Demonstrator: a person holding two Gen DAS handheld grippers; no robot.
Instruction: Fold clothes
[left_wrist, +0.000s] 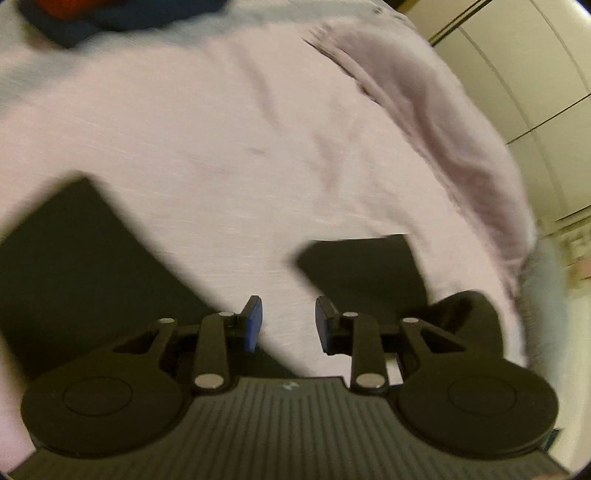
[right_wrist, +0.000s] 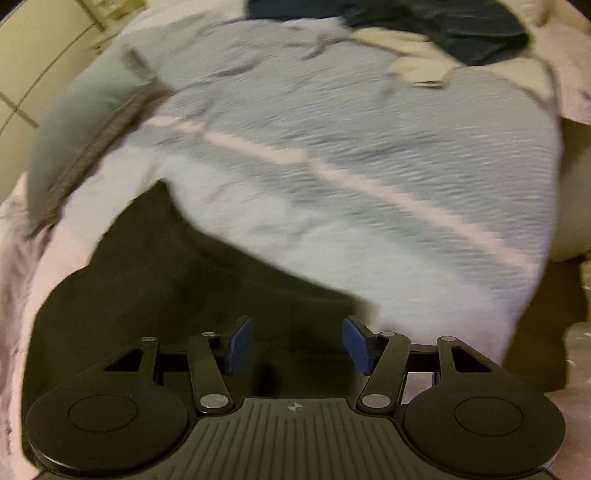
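In the left wrist view a wide pale pink cloth (left_wrist: 229, 147) fills most of the frame, blurred by motion. A strip of it runs down behind the gap of my left gripper (left_wrist: 288, 314), which stands open. Black fabric (left_wrist: 66, 266) shows on both sides of that strip. In the right wrist view a light blue-grey textured garment (right_wrist: 332, 147) with a pink stripe (right_wrist: 369, 184) lies over a black garment (right_wrist: 177, 280). My right gripper (right_wrist: 297, 332) hangs open above the black garment, next to the blue-grey hem, holding nothing.
A dark navy garment (right_wrist: 443, 26) lies at the far end, seen in the left wrist view as a navy and red heap (left_wrist: 92, 18). Pink bedding (right_wrist: 22, 258) borders the left. A cream pillow-like shape (right_wrist: 572, 206) sits at right. Cream cabinet doors (left_wrist: 517, 74) stand beyond the edge.
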